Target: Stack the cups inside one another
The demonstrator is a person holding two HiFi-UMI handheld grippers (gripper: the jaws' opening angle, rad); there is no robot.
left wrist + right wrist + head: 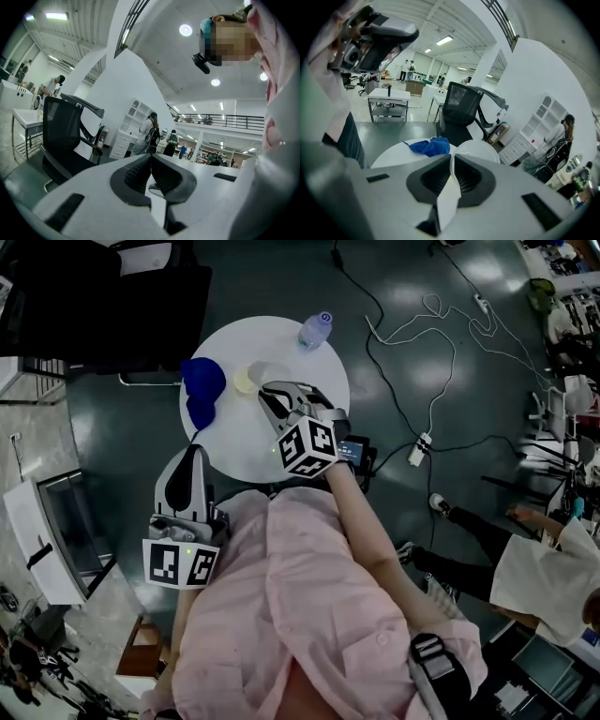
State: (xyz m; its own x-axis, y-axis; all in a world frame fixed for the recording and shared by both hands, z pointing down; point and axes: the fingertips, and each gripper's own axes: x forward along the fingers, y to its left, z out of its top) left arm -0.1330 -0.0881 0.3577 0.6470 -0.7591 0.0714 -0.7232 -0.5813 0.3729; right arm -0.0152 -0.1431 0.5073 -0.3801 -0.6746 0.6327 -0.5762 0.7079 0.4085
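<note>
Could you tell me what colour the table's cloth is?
The cloth is blue, clearest in the head view.

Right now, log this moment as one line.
right gripper: shut on white cup rim, over round table | left gripper: shut, empty | blue cloth: on table

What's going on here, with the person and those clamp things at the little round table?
A person in a pink shirt holds a gripper in each hand. The right gripper is shut on the thin wall of a white cup above the round white table, beside a blue cloth and a water bottle. The left gripper waits off the table's edge, jaws together and empty. No stacking shows yet.
</note>
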